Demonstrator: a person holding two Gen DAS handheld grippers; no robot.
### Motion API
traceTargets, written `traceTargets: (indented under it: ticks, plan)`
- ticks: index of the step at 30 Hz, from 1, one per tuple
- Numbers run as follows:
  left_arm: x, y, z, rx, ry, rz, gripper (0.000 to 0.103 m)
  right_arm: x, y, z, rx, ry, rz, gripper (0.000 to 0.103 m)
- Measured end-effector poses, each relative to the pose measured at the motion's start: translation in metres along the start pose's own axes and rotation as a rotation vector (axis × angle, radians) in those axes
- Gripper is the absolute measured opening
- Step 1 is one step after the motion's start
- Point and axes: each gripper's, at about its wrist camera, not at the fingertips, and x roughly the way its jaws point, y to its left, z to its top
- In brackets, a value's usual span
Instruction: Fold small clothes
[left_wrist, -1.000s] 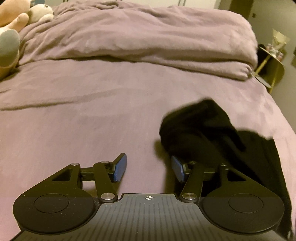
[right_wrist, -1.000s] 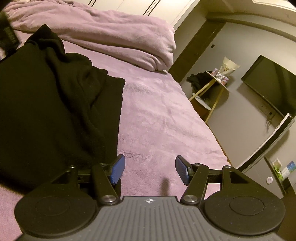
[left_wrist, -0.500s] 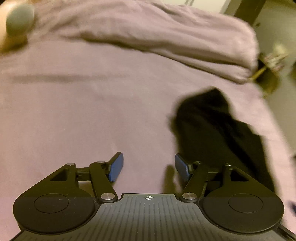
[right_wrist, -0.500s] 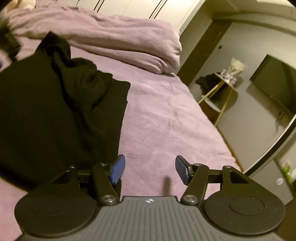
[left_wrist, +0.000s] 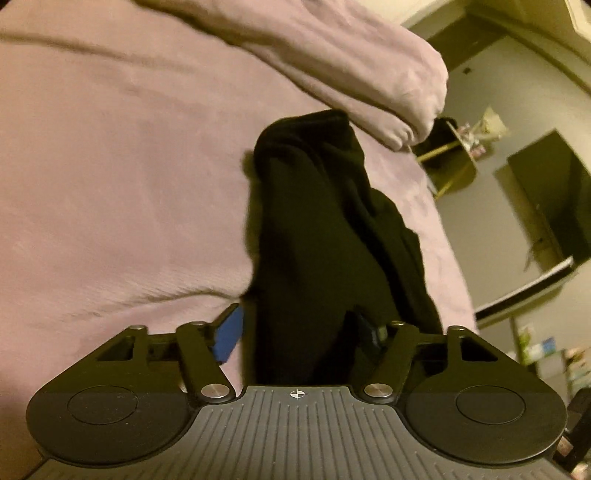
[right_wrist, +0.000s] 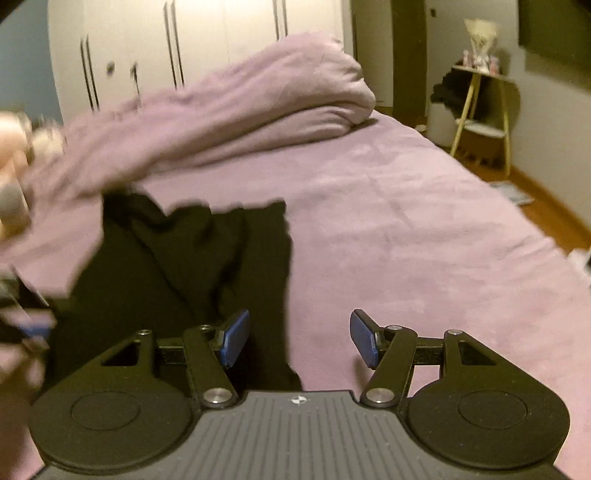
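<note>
Bed (left_wrist: 110, 184); garment (left_wrist: 314, 258) between left claw (left_wrist: 301, 332) fingers.

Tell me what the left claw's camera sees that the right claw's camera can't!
Only the left wrist view shows the dark TV screen on the wall, and the left claw open right around the black garment.

Only the right wrist view shows the white wardrobe doors, and the right claw open over the garment's edge.

Both show the black garment, the purple bed, the bunched purple duvet and the little side table.
</note>
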Motion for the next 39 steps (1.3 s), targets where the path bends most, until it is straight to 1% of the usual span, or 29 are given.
traceTargets:
  ticks: [1, 2, 3, 4, 5, 6, 8, 10, 11, 12, 13, 15, 18, 19, 22, 24, 26, 28, 29, 32, 34, 35, 37, 38, 39]
  plan:
    - [0.001, 0.002, 0.000, -0.014, -0.002, -0.020, 0.063, 0.000, -0.005, 0.003, 0.045, -0.011, 0.038, 0.060]
    - [0.004, 0.003, 0.001, -0.027, 0.002, -0.034, 0.060, 0.001, -0.010, 0.006, 0.092, -0.008, 0.095, 0.061]
    - [0.008, 0.004, 0.002, -0.043, 0.008, -0.038, 0.058, 0.006, -0.014, 0.007, 0.122, 0.009, 0.152, 0.064]
    - [0.011, 0.006, 0.002, -0.054, 0.012, -0.046, 0.057, 0.016, -0.017, 0.008, 0.139, 0.055, 0.221, 0.065]
    - [0.014, 0.009, 0.003, -0.068, 0.019, -0.057, 0.056, 0.027, -0.019, 0.006, 0.154, 0.098, 0.264, 0.065]
    - [0.017, 0.012, 0.004, -0.091, 0.024, -0.067, 0.050, 0.038, -0.022, 0.003, 0.192, 0.134, 0.304, 0.065]
    - [0.018, 0.018, 0.004, -0.131, 0.032, -0.080, 0.043, 0.056, -0.029, -0.004, 0.265, 0.182, 0.377, 0.066]
    - [0.018, 0.018, 0.005, -0.137, 0.039, -0.088, 0.035, 0.064, -0.035, -0.009, 0.316, 0.168, 0.428, 0.066]
    - [0.016, 0.018, 0.004, -0.133, 0.039, -0.090, 0.032, 0.067, -0.036, -0.010, 0.333, 0.167, 0.457, 0.058]
    - [0.015, 0.017, 0.004, -0.132, 0.038, -0.097, 0.029, 0.068, -0.036, -0.010, 0.338, 0.167, 0.459, 0.043]
    - [0.013, 0.016, 0.005, -0.132, 0.033, -0.101, 0.028, 0.071, -0.034, -0.009, 0.332, 0.171, 0.448, 0.038]
    - [0.004, 0.011, 0.005, -0.115, 0.012, -0.121, 0.026, 0.076, -0.034, -0.010, 0.344, 0.187, 0.459, 0.031]
    - [-0.018, 0.001, 0.002, -0.076, -0.011, -0.147, 0.026, 0.071, -0.037, -0.007, 0.377, 0.208, 0.513, 0.028]
    - [-0.029, -0.002, 0.000, -0.061, -0.017, -0.142, 0.026, 0.068, -0.035, -0.007, 0.394, 0.211, 0.552, 0.027]
    - [-0.062, 0.001, -0.007, -0.030, -0.020, -0.106, 0.026, 0.060, -0.025, -0.010, 0.431, 0.254, 0.623, 0.027]
    - [-0.083, 0.009, -0.017, -0.009, -0.006, -0.052, 0.026, 0.055, -0.016, -0.021, 0.439, 0.303, 0.669, 0.027]
    - [-0.095, 0.018, -0.029, -0.005, 0.008, -0.023, 0.026, 0.050, -0.002, -0.035, 0.397, 0.350, 0.680, 0.027]
    - [-0.101, 0.028, -0.041, -0.034, 0.028, 0.021, 0.026, 0.043, 0.010, -0.045, 0.360, 0.354, 0.684, 0.027]
    - [-0.103, 0.030, -0.047, -0.048, 0.032, 0.017, 0.026, 0.040, 0.012, -0.047, 0.359, 0.352, 0.684, 0.027]
    - [-0.111, 0.031, -0.052, -0.034, 0.009, 0.013, 0.026, 0.029, 0.014, -0.046, 0.377, 0.355, 0.707, 0.027]
    - [-0.109, 0.036, -0.051, -0.049, 0.010, 0.021, 0.030, 0.025, 0.019, -0.047, 0.327, 0.367, 0.697, 0.027]
    - [-0.108, 0.037, -0.049, -0.052, 0.018, 0.047, 0.032, 0.024, 0.022, -0.046, 0.296, 0.372, 0.676, 0.029]
    - [-0.108, 0.035, -0.043, -0.021, 0.027, 0.086, 0.039, 0.021, 0.026, -0.041, 0.232, 0.372, 0.609, 0.039]
    - [-0.111, 0.035, -0.040, -0.005, 0.016, 0.108, 0.041, 0.016, 0.026, -0.039, 0.220, 0.359, 0.575, 0.051]
    - [-0.113, 0.034, -0.034, 0.012, -0.001, 0.127, 0.041, 0.010, 0.026, -0.035, 0.205, 0.333, 0.528, 0.056]
